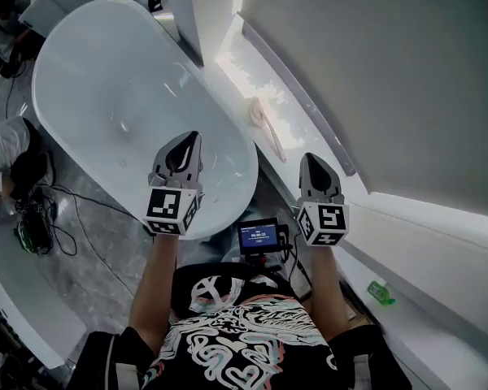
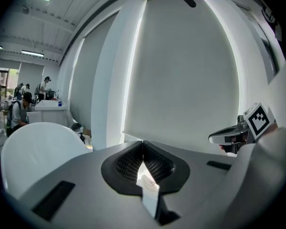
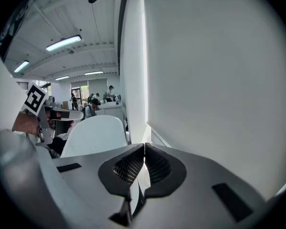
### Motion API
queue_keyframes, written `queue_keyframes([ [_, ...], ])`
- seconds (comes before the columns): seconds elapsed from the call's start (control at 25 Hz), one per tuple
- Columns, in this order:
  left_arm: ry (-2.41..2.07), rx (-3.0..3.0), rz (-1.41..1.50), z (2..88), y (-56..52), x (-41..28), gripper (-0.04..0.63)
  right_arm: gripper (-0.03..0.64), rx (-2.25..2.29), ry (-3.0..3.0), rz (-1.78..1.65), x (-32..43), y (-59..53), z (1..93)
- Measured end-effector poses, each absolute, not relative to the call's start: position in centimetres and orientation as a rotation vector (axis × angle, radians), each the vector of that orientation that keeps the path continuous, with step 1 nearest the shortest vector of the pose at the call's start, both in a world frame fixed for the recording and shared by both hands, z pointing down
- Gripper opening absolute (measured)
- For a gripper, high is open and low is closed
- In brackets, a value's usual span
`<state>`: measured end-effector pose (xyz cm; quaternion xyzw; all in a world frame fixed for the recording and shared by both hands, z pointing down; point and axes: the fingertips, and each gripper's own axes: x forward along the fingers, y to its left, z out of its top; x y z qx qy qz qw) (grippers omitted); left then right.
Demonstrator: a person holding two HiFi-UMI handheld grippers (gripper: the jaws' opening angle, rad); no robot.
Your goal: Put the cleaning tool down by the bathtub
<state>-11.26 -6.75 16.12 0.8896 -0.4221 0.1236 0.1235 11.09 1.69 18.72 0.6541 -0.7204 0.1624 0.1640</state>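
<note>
The white oval bathtub [image 1: 81,63] fills the upper left of the head view. The cleaning tool [image 1: 264,124], a pale pink long-handled brush, lies on the bright sill between the tub and the window blind, with no gripper touching it. My left gripper [image 1: 191,140] is held over the tub's near end, jaws together and empty. My right gripper [image 1: 309,162] is raised near the sill, below the brush in the picture, also shut on nothing. In the left gripper view the jaws [image 2: 143,144] meet in front of the blind; in the right gripper view the jaws [image 3: 144,149] are closed beside the tub [image 3: 95,132].
A grey roller blind [image 1: 374,71] covers the window on the right. A small green bottle [image 1: 380,292] lies on the ledge at lower right. A small screen device [image 1: 259,236] sits at my chest. Cables [image 1: 41,218] and a crouching person [image 1: 8,149] are left of the tub.
</note>
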Motion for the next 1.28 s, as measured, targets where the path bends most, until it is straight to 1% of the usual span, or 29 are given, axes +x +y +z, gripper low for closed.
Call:
queue_keyframes([
  [0.16,-1.251,2.623,0.304,12.6,-4.5,-12.5,0.017,0.028,1.888,-2.102,0.402,9.4,3.8,14.6],
  [0.36,-1.258,2.687,0.247,8.6,-1.6,-12.6,0.017,0.028,1.971,-2.155,0.374,8.5,6.7,10.6],
  [0.68,-1.293,2.796,0.08,2.5,2.0,-13.8,0.017,0.028,2.065,-2.223,0.237,6.0,10.6,5.1],
  [0.92,-1.3,2.82,0.029,0.7,2.6,-14.1,0.017,0.028,2.095,-2.241,0.148,5.4,11.4,2.5],
  [1.12,-1.312,2.814,0.015,0.6,3.4,-14.2,0.017,0.028,2.082,-2.255,0.119,5.1,12.1,1.9],
  [1.28,-1.299,2.808,-0.052,-0.2,3.8,-13.8,0.017,0.028,2.101,-2.258,0.109,5.3,12.2,1.6],
])
